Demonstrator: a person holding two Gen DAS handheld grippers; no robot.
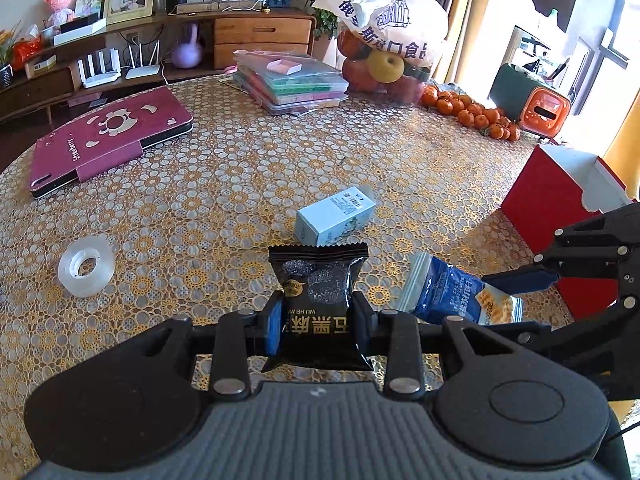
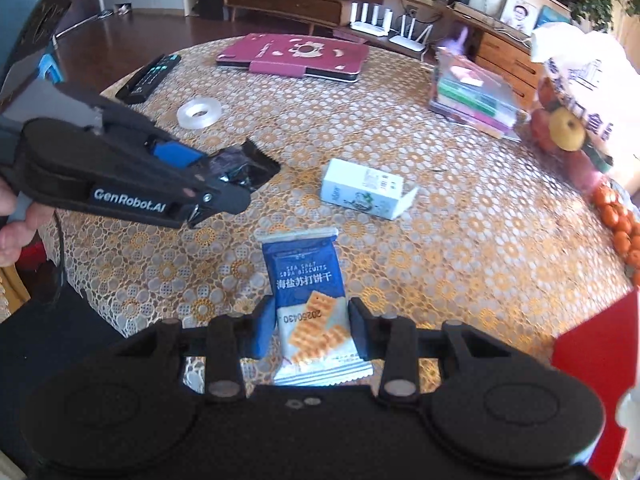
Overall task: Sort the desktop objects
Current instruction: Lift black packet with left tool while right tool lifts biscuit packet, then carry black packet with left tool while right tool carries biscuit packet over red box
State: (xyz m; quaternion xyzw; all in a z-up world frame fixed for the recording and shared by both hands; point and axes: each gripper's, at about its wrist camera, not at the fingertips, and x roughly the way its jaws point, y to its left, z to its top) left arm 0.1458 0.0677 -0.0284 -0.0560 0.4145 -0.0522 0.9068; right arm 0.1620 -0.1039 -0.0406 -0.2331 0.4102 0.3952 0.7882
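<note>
My left gripper (image 1: 318, 316) is shut on a black snack packet (image 1: 318, 284) and holds it above the table; the same gripper and packet (image 2: 244, 168) show at the left of the right wrist view. My right gripper (image 2: 312, 326) is shut on a blue and white soda biscuit packet (image 2: 308, 292), which also shows in the left wrist view (image 1: 452, 292). A light blue and white small box (image 1: 336, 216) lies on its side ahead of both grippers; the right wrist view (image 2: 362, 188) shows one end flap open. A clear tape roll (image 1: 86, 265) lies to the left.
A red box (image 1: 560, 208) stands at the right table edge. A maroon tablet case (image 1: 108, 140), a stack of plastic cases (image 1: 292, 84), a fruit bag (image 1: 384, 40), tangerines (image 1: 476, 114) and a remote (image 2: 150, 76) lie farther back on the patterned tablecloth (image 1: 224, 184).
</note>
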